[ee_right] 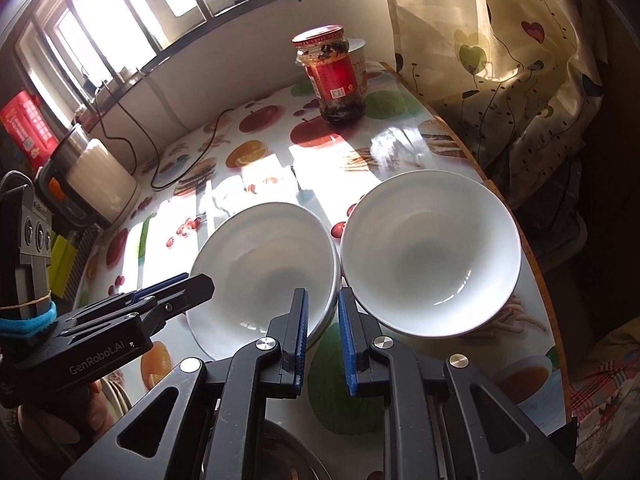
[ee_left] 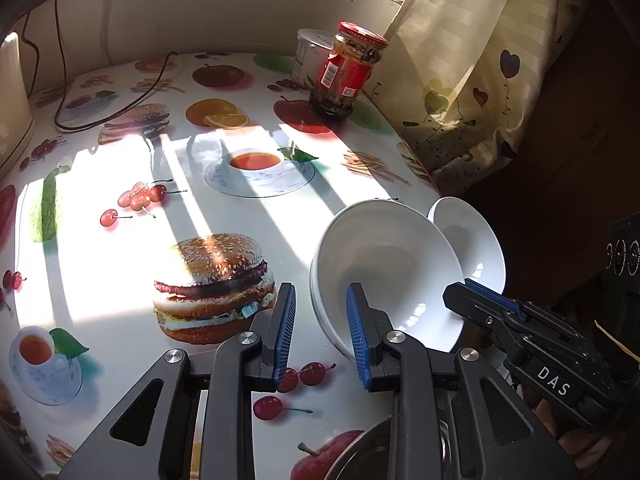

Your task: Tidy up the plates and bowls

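Two white bowls sit side by side near the worktop's right edge: the left bowl nested in another, the right bowl alone. The left tongs gape around the near rim of the stacked bowl, not closed on it. The right tongs stand narrowly apart, empty, before the gap between bowls.

Left gripper jaws apart, straddling the near rim of the stacked white bowls: right finger inside the bowl, left finger outside over the table. Second white bowl right of the stack, touching it. Right gripper just right of the stack. Red-lidded jar well behind the stack, white tub behind the jar.
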Motion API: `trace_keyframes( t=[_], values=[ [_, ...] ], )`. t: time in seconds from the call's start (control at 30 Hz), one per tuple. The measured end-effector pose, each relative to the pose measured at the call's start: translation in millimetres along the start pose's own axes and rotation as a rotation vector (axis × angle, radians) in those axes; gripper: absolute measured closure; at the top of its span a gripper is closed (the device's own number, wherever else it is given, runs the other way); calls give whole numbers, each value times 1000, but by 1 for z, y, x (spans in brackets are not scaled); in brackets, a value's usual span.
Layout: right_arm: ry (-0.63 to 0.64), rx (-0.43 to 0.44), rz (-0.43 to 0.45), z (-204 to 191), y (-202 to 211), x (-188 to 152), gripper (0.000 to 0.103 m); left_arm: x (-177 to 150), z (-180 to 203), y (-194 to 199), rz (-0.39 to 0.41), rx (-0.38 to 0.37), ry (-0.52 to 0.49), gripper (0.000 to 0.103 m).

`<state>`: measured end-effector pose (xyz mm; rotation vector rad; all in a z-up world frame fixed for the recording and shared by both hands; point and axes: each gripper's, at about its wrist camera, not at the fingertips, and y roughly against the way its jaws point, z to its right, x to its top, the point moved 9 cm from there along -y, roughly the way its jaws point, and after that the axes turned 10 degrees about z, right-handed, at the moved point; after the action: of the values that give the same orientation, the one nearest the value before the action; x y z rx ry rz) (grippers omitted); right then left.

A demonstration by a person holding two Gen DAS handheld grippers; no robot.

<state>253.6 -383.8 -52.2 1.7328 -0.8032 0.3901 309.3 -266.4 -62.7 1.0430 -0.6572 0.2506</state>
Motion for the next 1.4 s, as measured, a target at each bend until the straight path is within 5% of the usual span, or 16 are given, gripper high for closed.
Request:
trace_keyframes(
  t=[0.3,1.4],
  values=[
    [-5,-2,-4,0,-2,-1,88,0,1,-3,8,9,-17,90],
    [-12,15,6,-5,3,-3,88,0,4,12,40,39,-41,90]
  ],
)
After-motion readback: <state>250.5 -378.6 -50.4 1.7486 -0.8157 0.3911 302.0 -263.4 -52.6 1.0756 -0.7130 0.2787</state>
